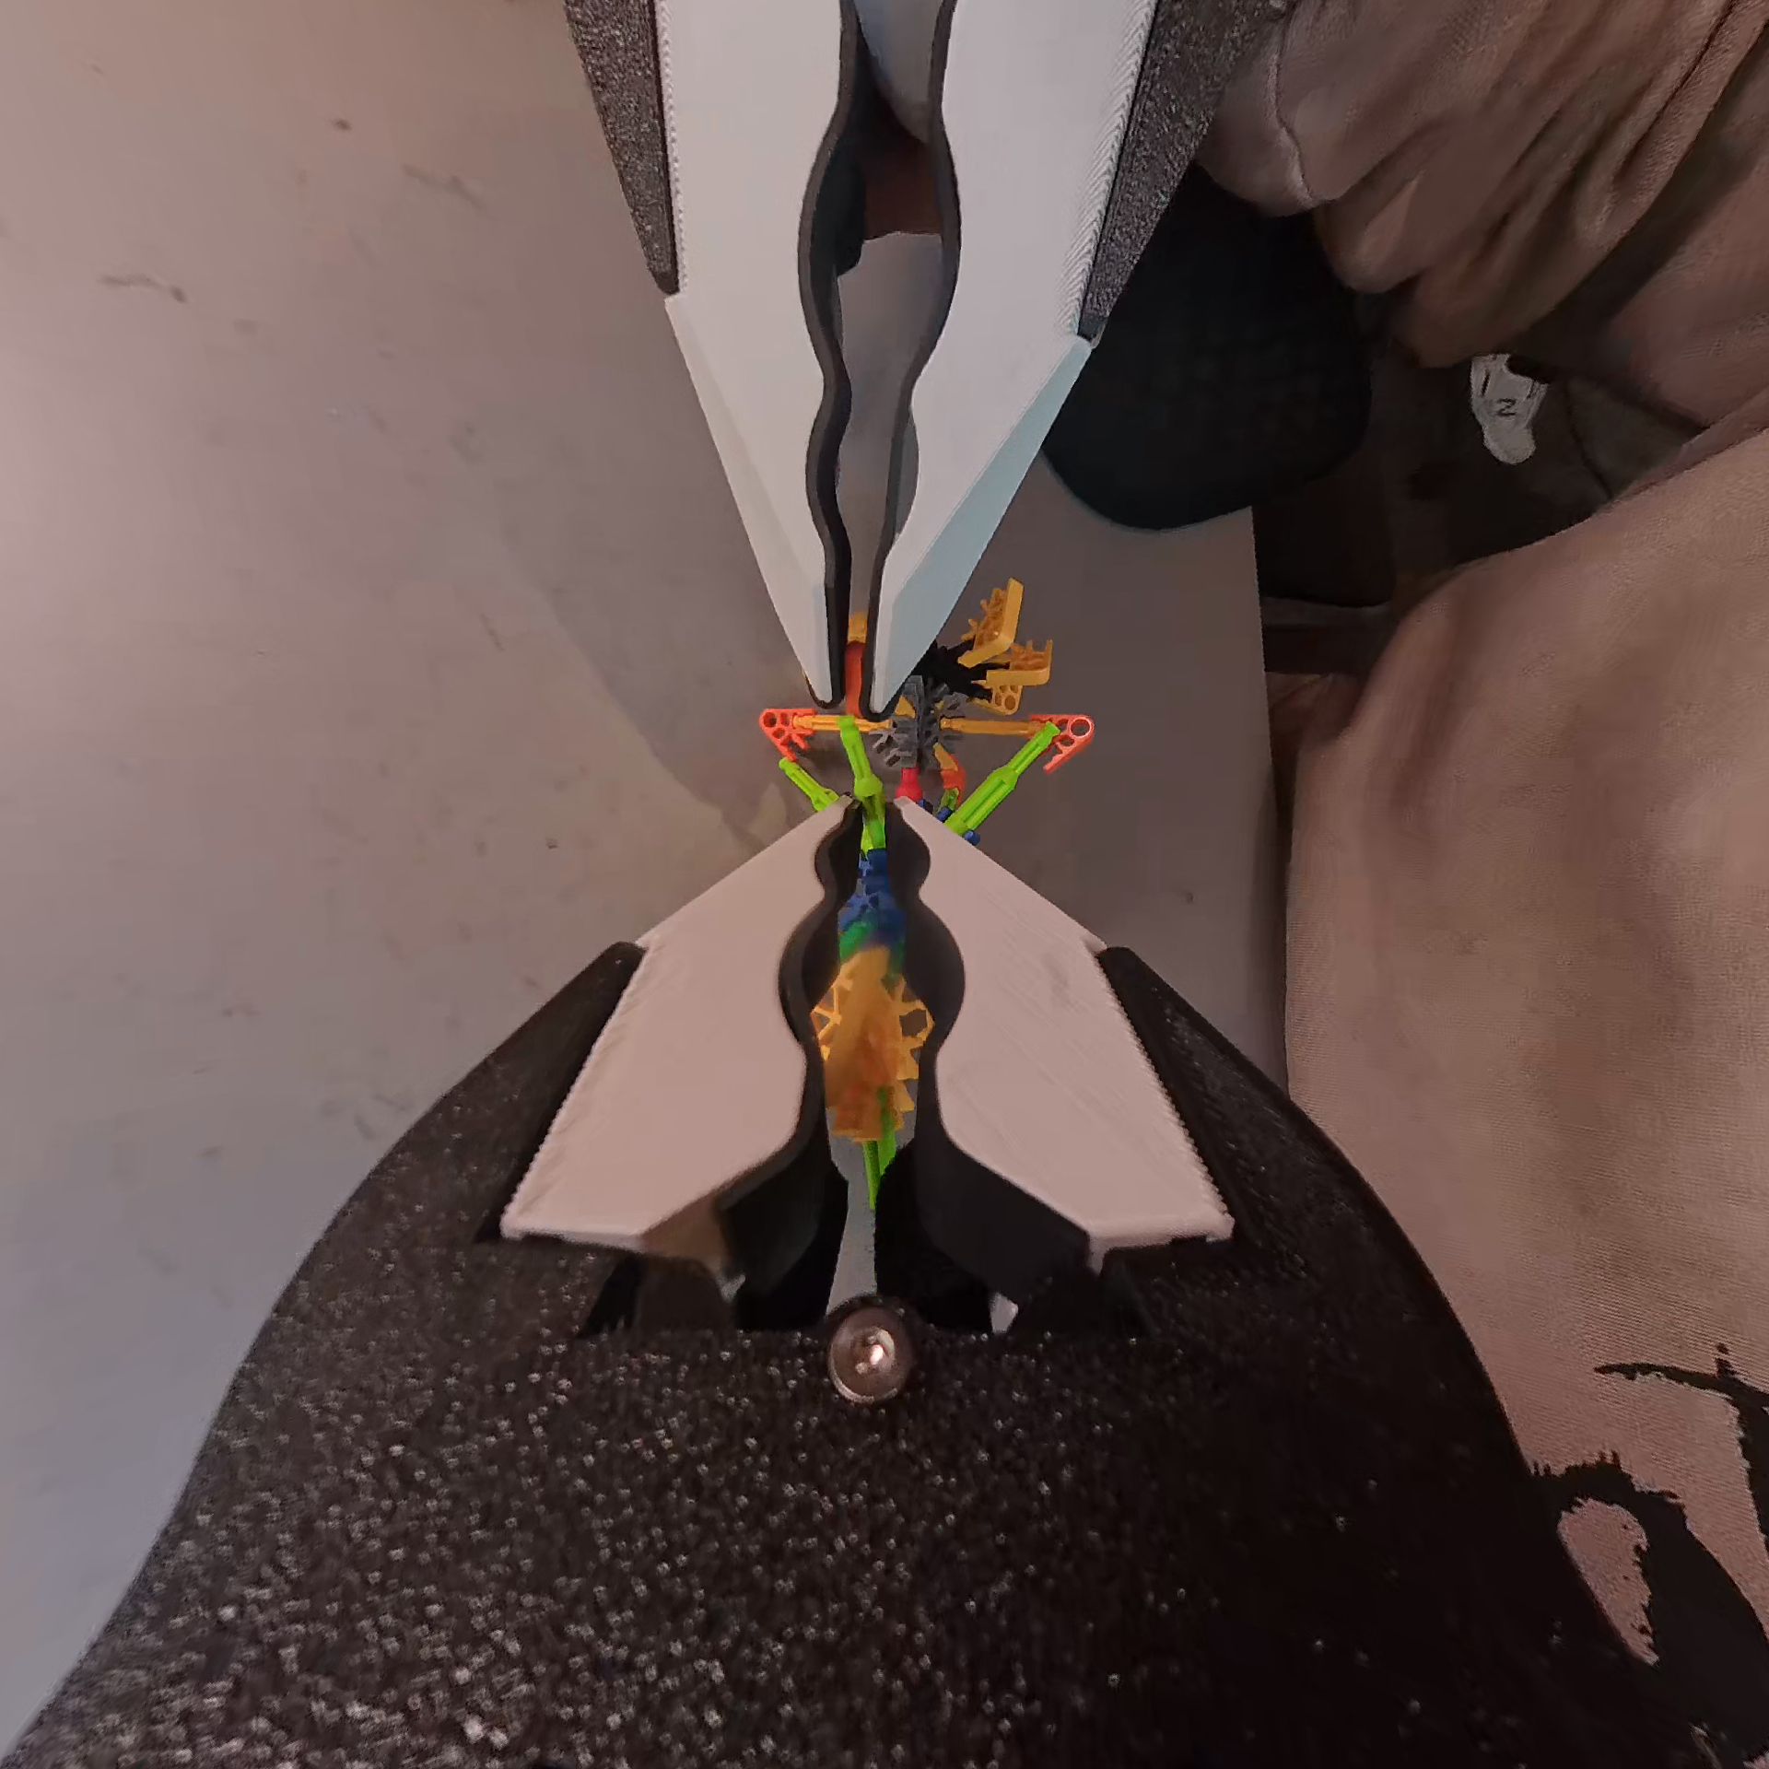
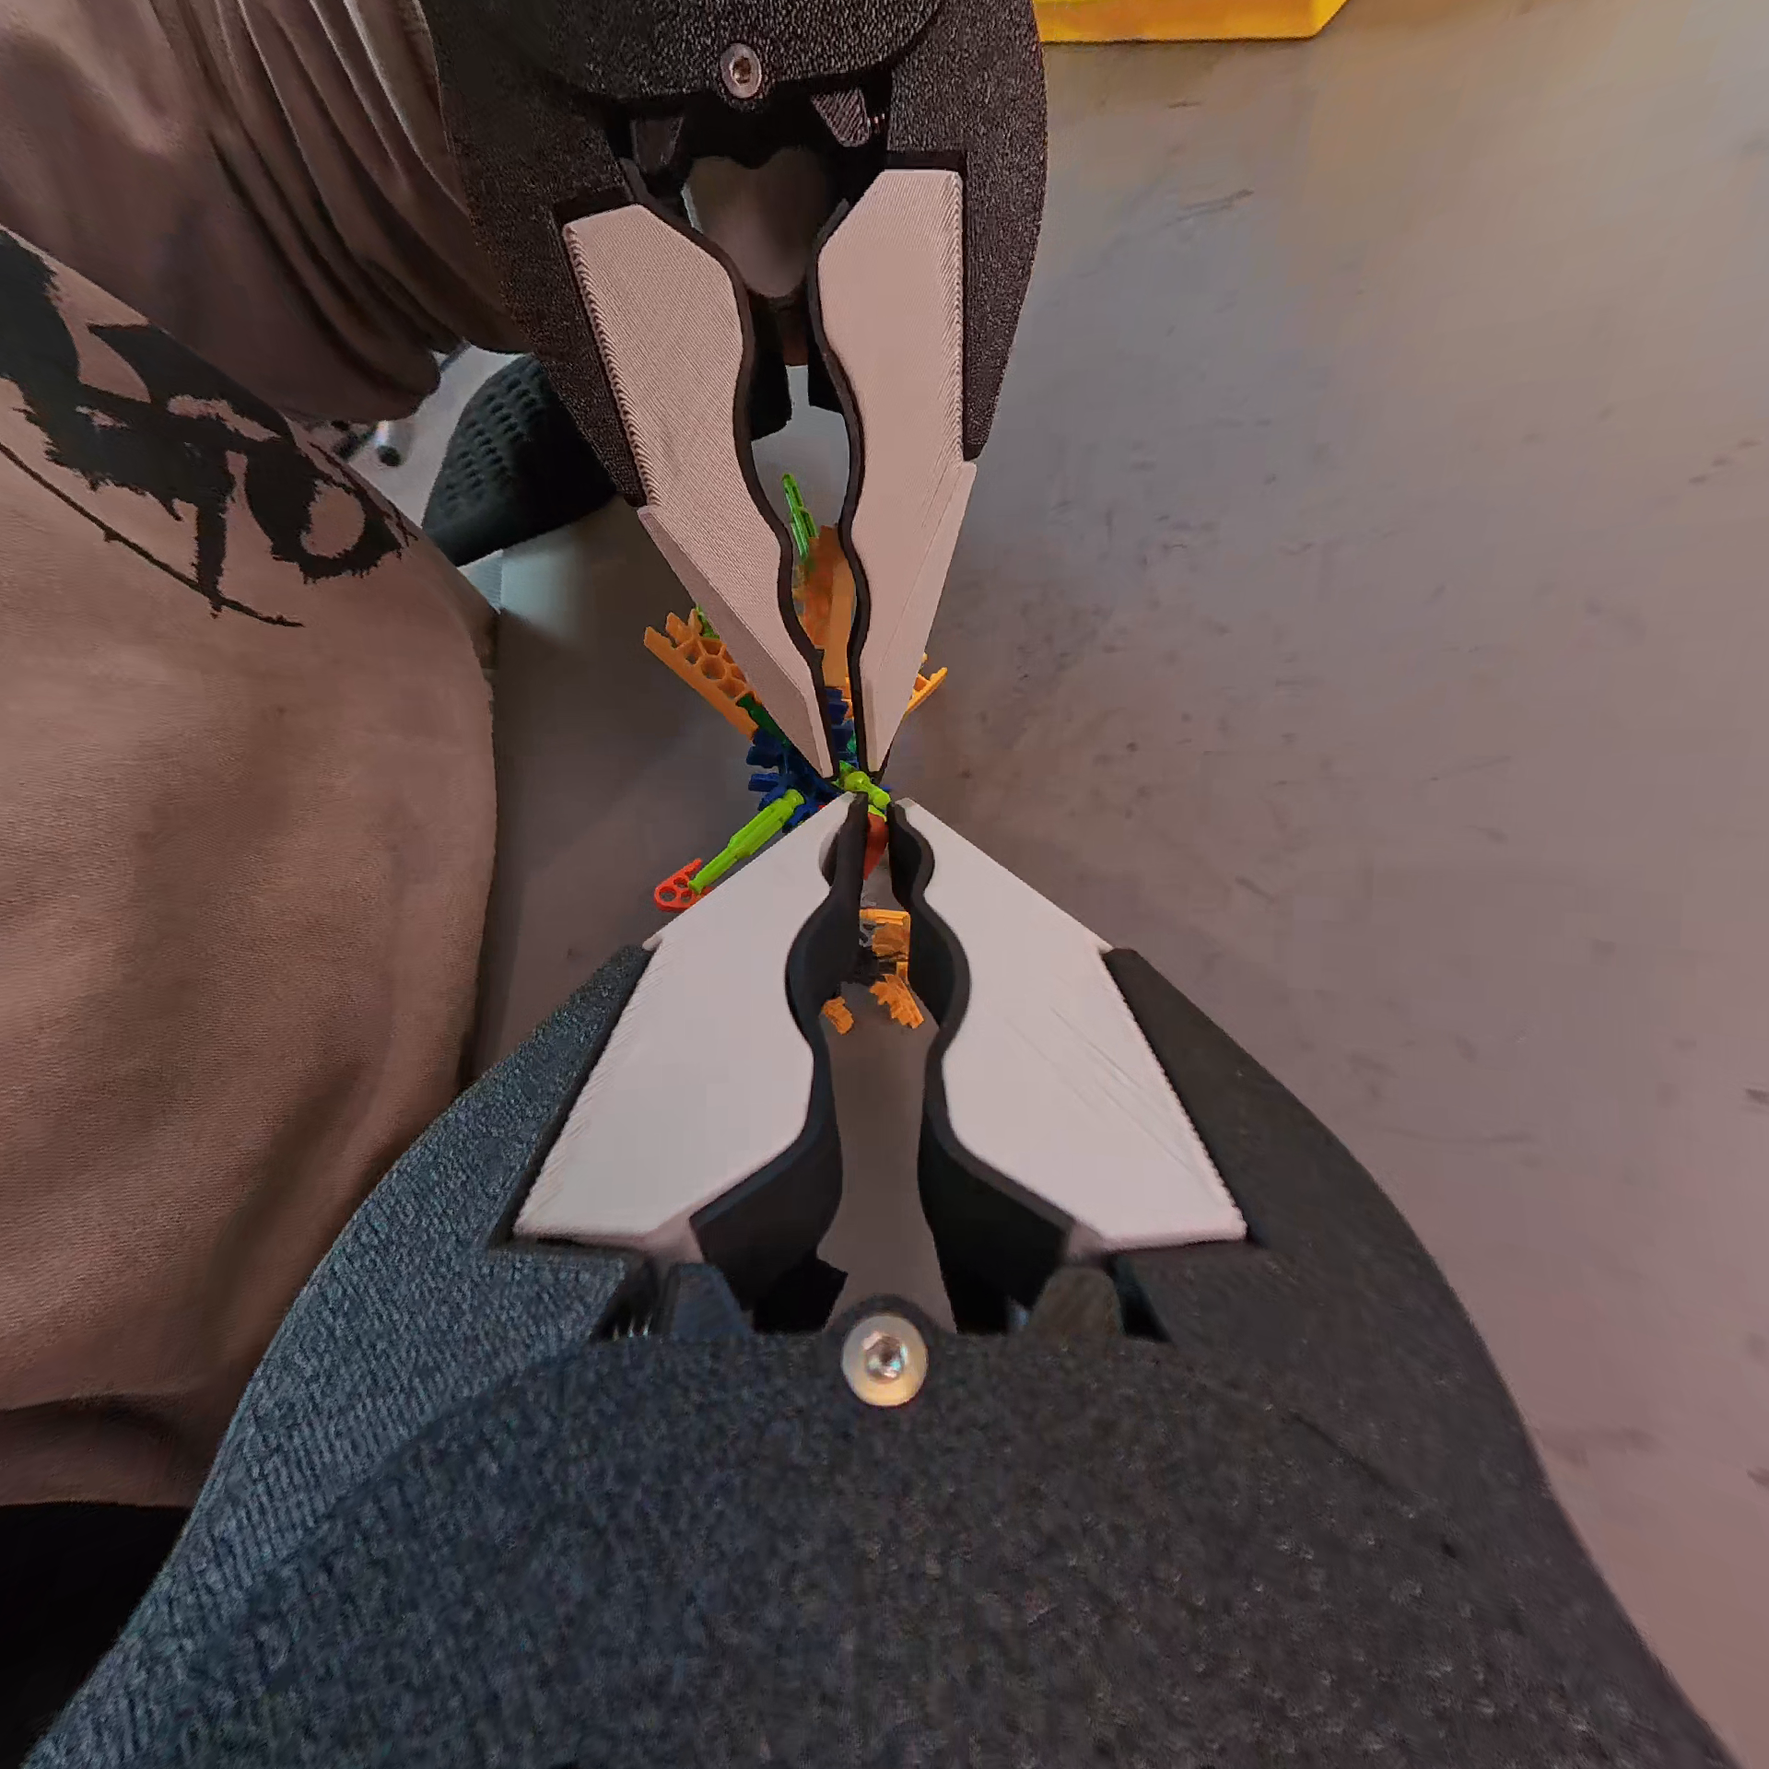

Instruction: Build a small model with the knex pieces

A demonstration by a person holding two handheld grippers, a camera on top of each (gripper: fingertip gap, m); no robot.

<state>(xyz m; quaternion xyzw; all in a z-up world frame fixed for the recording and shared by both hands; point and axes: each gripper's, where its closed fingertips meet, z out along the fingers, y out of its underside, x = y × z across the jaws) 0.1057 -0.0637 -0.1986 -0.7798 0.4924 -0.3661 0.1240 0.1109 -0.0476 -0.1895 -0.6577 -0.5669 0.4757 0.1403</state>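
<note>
Nearest me, my left gripper (image 1: 873,809) has its jaws closed on the toy model (image 1: 919,737), a small build of plastic rods and connectors: a green rod and a yellow toothed piece sit pinched between the pads. Just beyond, my right gripper (image 2: 869,814) meets it tip to tip, jaws clamped on an orange piece at the model's other side. The model hangs between the two just above the grey bench (image 1: 287,574), near its edge. Past that edge I see a person's beige shirt (image 1: 1532,862) and a dark chair seat (image 1: 1206,431); a yellow bin (image 2: 1177,17) lies far off. My worry: both grips are on thin parts, so any twist or pull out of line could pop a joint or let the model swing off over the edge.
</note>
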